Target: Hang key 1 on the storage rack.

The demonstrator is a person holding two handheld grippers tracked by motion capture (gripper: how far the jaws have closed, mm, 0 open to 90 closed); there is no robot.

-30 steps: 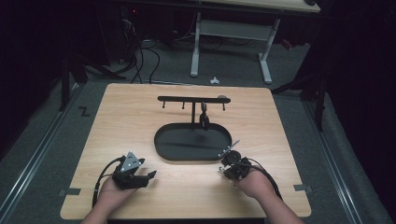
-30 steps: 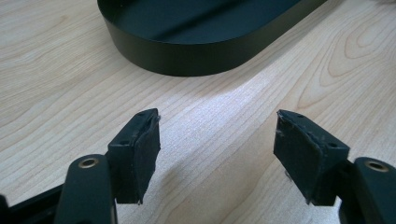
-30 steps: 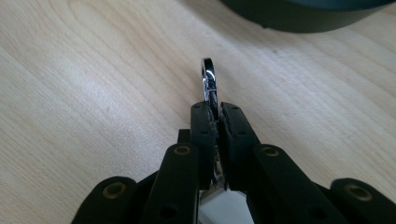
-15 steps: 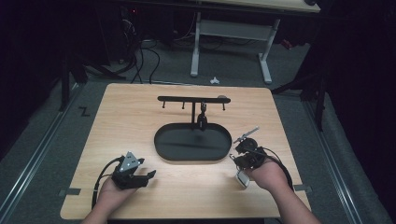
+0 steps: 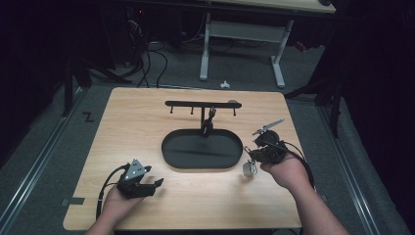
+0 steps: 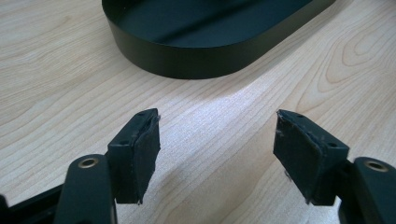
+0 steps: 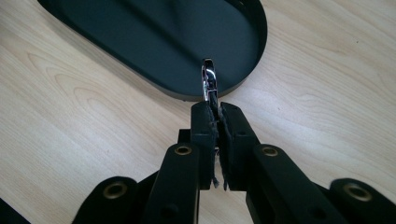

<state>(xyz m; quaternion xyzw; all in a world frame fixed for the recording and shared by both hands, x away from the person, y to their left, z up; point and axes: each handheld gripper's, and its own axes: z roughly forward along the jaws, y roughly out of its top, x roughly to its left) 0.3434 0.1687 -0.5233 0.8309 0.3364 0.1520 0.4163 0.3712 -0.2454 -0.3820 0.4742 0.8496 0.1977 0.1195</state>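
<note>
Lifting now since a second ago, right gripper point(image 5: 250, 164) is pinching a small shiny metal clasp point(image 7: 208, 81) beside the black oval tray point(image 5: 171, 155); left gripper point(image 6: 217, 154) is gaping empty nearby.

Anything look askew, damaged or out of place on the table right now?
Nothing stands out. The black oval tray sits flat below the hook rack, the right gripper pinches a small shiny metal piece cleanly, and the left gripper rests open.

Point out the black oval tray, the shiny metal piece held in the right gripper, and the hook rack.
black oval tray point(image 5: 182, 164): high view, its near rim.
shiny metal piece point(image 7: 208, 79): right gripper view, the part above the pads.
hook rack point(image 5: 195, 104): high view, its crossbar.
</note>
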